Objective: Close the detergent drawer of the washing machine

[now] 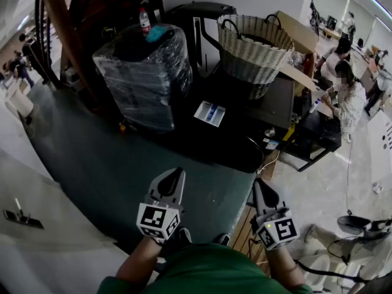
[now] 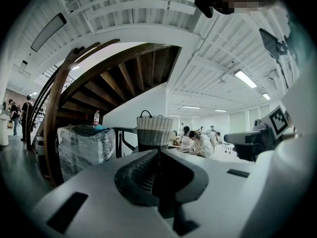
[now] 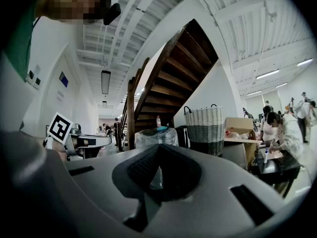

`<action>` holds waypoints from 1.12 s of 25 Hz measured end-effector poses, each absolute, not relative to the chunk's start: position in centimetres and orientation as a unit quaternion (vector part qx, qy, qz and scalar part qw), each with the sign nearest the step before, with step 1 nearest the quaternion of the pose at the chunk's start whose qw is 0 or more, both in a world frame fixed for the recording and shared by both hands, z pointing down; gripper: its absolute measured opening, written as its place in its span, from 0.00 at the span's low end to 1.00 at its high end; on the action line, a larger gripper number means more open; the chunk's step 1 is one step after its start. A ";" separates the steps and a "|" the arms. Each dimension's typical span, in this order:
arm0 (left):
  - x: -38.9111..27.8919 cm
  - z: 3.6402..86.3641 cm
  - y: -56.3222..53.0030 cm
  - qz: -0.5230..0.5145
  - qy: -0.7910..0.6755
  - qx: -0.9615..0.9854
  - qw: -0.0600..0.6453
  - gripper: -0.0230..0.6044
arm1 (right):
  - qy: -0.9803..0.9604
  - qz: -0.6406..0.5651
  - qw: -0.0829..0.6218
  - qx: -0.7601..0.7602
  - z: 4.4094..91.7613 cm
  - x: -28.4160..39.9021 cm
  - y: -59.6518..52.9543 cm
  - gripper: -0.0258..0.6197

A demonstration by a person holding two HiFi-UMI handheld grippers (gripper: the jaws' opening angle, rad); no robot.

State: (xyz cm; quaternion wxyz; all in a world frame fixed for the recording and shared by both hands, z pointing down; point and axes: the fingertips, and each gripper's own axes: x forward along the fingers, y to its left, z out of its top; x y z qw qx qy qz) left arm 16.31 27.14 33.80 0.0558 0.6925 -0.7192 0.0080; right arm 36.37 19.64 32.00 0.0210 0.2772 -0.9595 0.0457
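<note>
No washing machine or detergent drawer can be made out in any view. My left gripper (image 1: 174, 177) is held close to my body over a dark green surface (image 1: 110, 164), its jaws shut with nothing between them; in the left gripper view the left gripper (image 2: 158, 155) points out into the room. A little to the right, my right gripper (image 1: 258, 185) is raised the same way. In its own view the right gripper (image 3: 158, 150) has its tips together and holds nothing. A white surface (image 1: 43, 237) with a small dark part (image 1: 21, 217) lies at the lower left.
A plastic-wrapped black stack (image 1: 144, 78) with a bottle (image 1: 144, 20) on top stands ahead, beside a wicker basket (image 1: 254, 48) and a cardboard box (image 1: 300, 32). A wooden staircase (image 2: 124, 78) rises behind. People sit at a table (image 1: 346, 94) on the right. A fan (image 1: 358, 225) lies at the lower right.
</note>
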 end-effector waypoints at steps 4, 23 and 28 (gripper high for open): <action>15.2 33.8 27.5 0.007 -0.718 0.693 0.061 0.09 | -0.957 0.048 0.026 0.284 32.0 35.6 20.0 0.06; 2.6 35.4 29.4 -0.018 -0.713 0.697 0.074 0.09 | -0.939 0.038 0.035 0.340 32.7 25.8 20.5 0.06; -0.7 37.5 29.8 -0.029 -0.716 0.691 0.094 0.09 | -0.939 0.035 0.059 0.337 34.1 22.8 20.8 0.06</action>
